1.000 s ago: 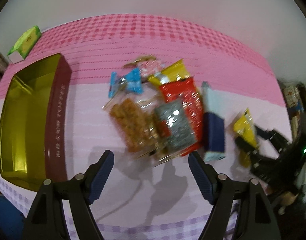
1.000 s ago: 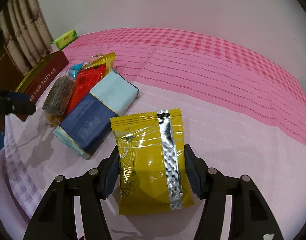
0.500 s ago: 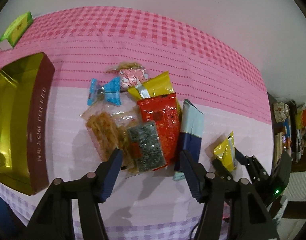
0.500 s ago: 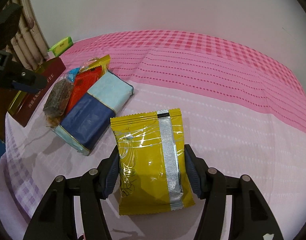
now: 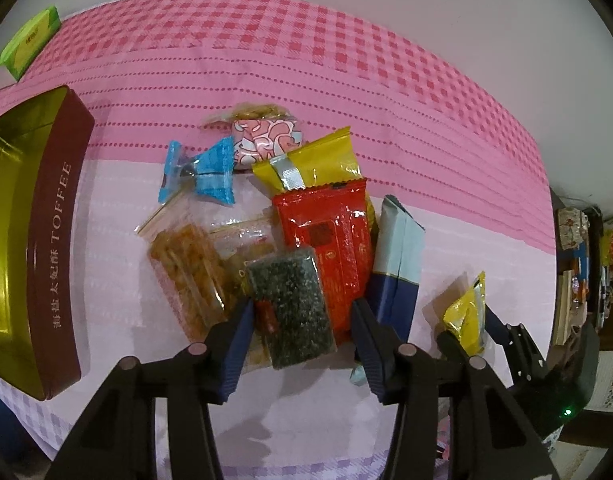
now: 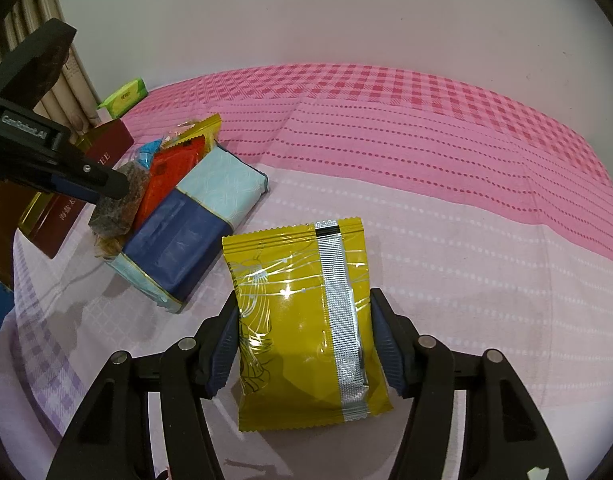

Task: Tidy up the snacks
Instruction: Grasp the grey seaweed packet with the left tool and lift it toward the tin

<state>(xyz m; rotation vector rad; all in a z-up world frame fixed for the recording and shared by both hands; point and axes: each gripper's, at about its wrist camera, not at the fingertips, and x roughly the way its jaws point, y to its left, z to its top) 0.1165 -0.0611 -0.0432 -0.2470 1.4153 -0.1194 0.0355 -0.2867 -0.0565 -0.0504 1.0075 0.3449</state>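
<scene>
Yellow foil snack pouch (image 6: 306,312) sits clamped in our right tool (image 6: 306,344). Our left tool (image 5: 302,316), jaws just closing, straddles the dark seaweed pack (image 5: 292,304) without clear contact; toffee tin (image 5: 38,220) at nine o'clock on the pink surface (image 5: 346,80).

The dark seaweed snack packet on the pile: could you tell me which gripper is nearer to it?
Left. The left gripper straddles the dark seaweed packet, its jaws closing; the right gripper holds a yellow packet away from the pile.

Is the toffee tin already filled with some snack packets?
No, the toffee tin shows only its bare gold inside, while the snack packets lie in a pile on the cloth beside it.
</scene>
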